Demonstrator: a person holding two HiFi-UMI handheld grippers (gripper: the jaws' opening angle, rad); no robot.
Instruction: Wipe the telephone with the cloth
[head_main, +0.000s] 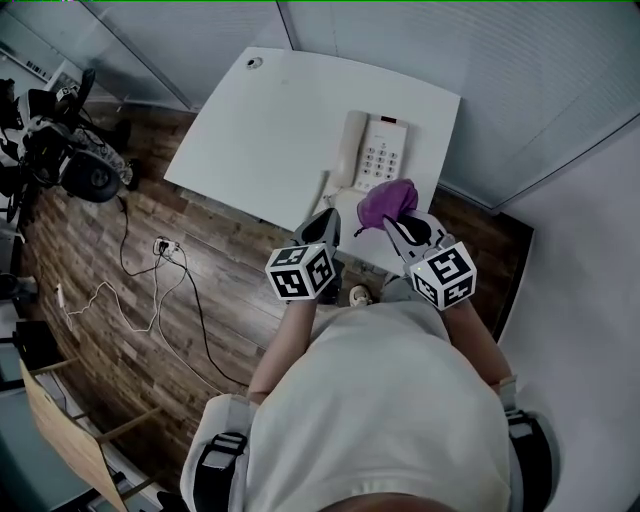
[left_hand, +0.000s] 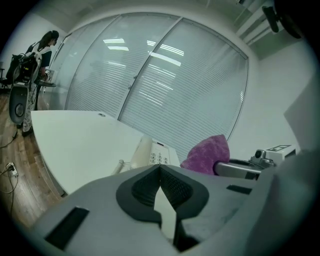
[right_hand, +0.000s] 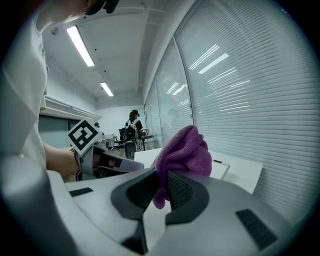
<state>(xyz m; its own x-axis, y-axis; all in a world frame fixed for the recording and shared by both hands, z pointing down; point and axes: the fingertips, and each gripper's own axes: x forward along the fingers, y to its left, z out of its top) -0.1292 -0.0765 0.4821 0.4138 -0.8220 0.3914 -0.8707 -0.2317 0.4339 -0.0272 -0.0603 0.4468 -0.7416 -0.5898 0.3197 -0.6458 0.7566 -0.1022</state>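
Telephone partly hidden
The cloth covers its near end; the keypad print is too small to read

White T-shirt, grey black-padded claws, black-and-white marker cubes.

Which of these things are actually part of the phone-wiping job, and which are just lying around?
Part of the job: cream push-button desk telephone; fluffy purple cloth, clamped in the right gripper; left gripper, shut and empty; white table under the telephone.

Just lying about: loose cables on the wooden floor; black equipment at the far left; pale wooden frame, bottom left.
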